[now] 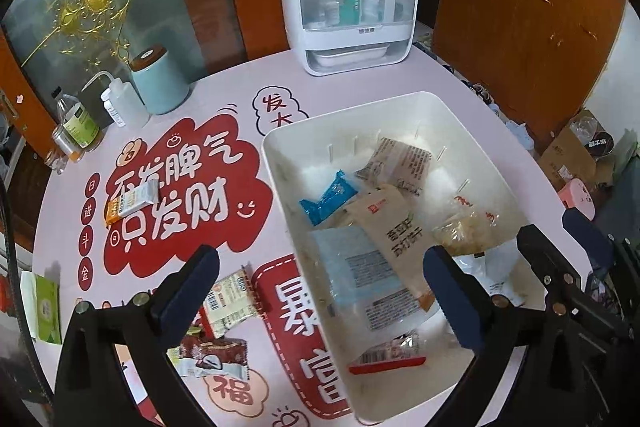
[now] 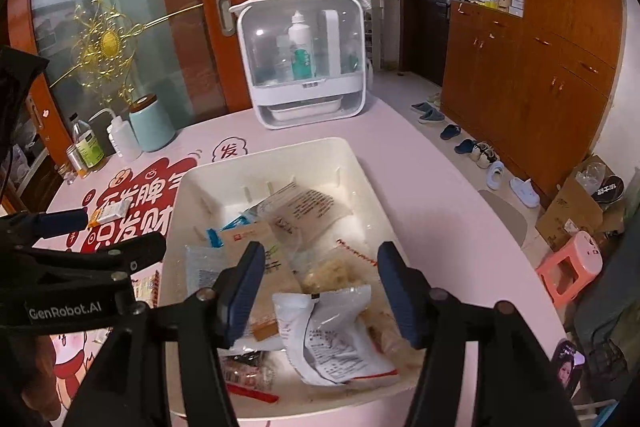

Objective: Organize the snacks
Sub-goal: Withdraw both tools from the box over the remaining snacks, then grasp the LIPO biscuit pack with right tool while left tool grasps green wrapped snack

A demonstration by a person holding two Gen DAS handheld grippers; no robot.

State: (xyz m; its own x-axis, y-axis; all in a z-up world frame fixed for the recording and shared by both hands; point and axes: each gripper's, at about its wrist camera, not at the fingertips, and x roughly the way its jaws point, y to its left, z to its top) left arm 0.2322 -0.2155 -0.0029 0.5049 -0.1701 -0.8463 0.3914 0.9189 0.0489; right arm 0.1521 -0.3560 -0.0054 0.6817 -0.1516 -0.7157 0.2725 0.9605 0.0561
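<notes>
Both tongs hang open over the white bin (image 1: 280,163) of snacks on the pink worktop (image 1: 248,79).

The left tongs (image 1: 320,267) gape wide and empty astride the bin's near wall; only that view shows three packets outside: an orange bar (image 1: 130,205), a pale packet (image 1: 230,303), a brown one (image 1: 212,357). The right tongs (image 2: 320,291) stand half open, empty, just above a white pouch (image 2: 332,335).
</notes>
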